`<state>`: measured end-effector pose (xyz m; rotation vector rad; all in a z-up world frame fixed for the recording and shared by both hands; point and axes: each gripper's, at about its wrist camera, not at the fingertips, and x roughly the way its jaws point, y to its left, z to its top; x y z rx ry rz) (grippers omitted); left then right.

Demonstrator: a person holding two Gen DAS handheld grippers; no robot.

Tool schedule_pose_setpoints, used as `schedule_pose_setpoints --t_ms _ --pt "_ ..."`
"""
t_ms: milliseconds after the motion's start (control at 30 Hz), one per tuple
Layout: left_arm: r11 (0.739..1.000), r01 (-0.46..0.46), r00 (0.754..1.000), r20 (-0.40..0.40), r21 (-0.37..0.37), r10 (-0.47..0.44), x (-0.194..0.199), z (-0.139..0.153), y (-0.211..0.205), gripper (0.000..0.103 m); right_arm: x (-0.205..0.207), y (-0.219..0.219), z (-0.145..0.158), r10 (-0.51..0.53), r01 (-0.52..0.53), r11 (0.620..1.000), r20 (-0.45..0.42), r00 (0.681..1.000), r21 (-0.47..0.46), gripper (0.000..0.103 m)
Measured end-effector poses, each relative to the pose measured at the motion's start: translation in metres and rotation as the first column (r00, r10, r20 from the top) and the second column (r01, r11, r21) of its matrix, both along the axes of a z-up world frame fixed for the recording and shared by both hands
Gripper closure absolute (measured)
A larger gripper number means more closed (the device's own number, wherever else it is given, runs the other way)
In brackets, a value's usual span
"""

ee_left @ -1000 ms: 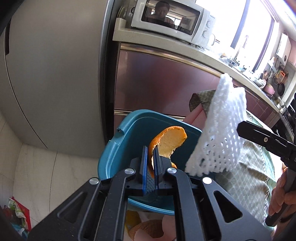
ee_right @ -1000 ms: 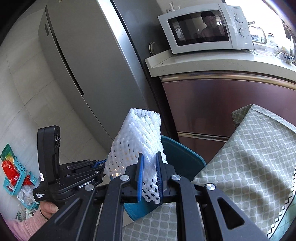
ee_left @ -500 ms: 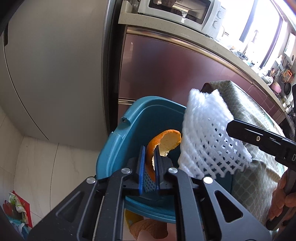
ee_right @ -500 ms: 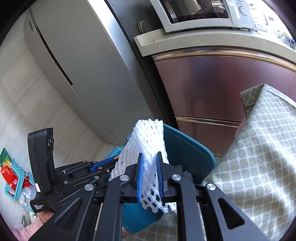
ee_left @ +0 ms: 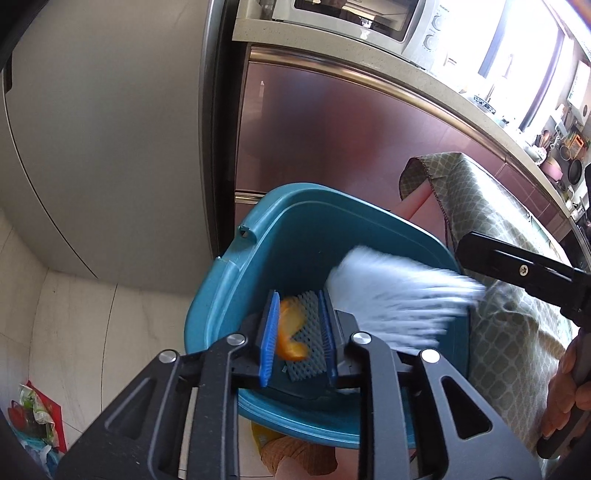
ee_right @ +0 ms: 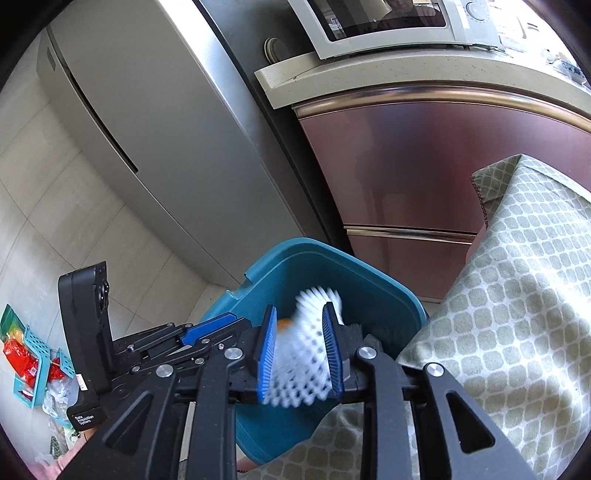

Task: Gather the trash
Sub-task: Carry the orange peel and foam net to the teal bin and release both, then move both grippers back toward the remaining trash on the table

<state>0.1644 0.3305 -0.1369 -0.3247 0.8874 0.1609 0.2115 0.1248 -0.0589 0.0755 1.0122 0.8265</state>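
Two hand-held grippers hang over a teal bin (ee_left: 295,236) that stands beside a green-patterned cloth (ee_left: 491,229) draping the table edge. The left gripper (ee_left: 297,336) points down into the bin, its jaws opening; a piece of orange peel (ee_left: 290,334) sits in the gap between the blue pads, blurred, close to the left-side pad, and no firm pinch on it can be made out. In the right wrist view a small orange smear shows just past the right gripper's own left pad, over the bin.

The right gripper (ee_right: 300,350) is just beside the left one, also above the bin mouth, and its jaws too are opening. A white foam fruit net (ee_right: 301,363) lies between its pads, streaked with motion blur, its far end reaching over the bin's inside. From the left wrist view the same net (ee_left: 391,295) appears as a white blur over the bin's right half, beside the cloth. Whether the pads still touch the net cannot be told through the blur.

Behind the bin stand a reddish-brown cabinet (ee_right: 443,166) with a microwave (ee_right: 388,26) on its counter, and a grey refrigerator (ee_right: 155,122) to the bin's left. On the floor, well to the left of the bin, lies a small teal basket (ee_right: 31,365) with red packaging. A person's hand (ee_left: 569,387) grips the right gripper's handle.
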Motion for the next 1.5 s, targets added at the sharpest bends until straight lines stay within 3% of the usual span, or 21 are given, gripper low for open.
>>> schedule_pose_setpoints --t_ms 233,500,967,1100,1233,1500 --pt "1.000 0.018 1.000 0.020 0.007 -0.018 -0.003 0.006 -0.005 0.082 -0.005 -0.008 0.001 0.002 -0.002 1.000 0.008 1.000 0.018 0.077" --pt "0.995 0.095 0.988 0.116 0.035 -0.099 -0.021 0.038 -0.032 0.077 -0.036 -0.039 0.019 0.009 -0.011 1.000 0.075 0.997 0.029 0.077" --pt "0.939 0.337 0.905 0.251 0.072 -0.344 -0.042 0.088 -0.142 0.061 -0.107 -0.145 0.059 -0.120 0.111 0.993 0.252 0.960 0.050 0.063" --pt "0.901 0.427 0.860 0.275 0.070 -0.429 -0.044 0.095 -0.190 0.056 -0.128 -0.189 0.063 -0.199 0.194 0.980 0.280 0.939 0.048 0.058" --pt "0.846 0.527 0.806 0.271 0.079 -0.527 -0.046 0.097 -0.243 0.054 -0.150 -0.241 0.064 -0.298 0.302 0.953 0.296 0.908 0.033 0.057" --pt "0.714 0.697 0.685 0.240 0.059 -0.688 -0.043 0.091 -0.350 0.054 -0.186 -0.350 0.062 -0.525 0.539 0.842 0.294 0.799 0.038 0.057"
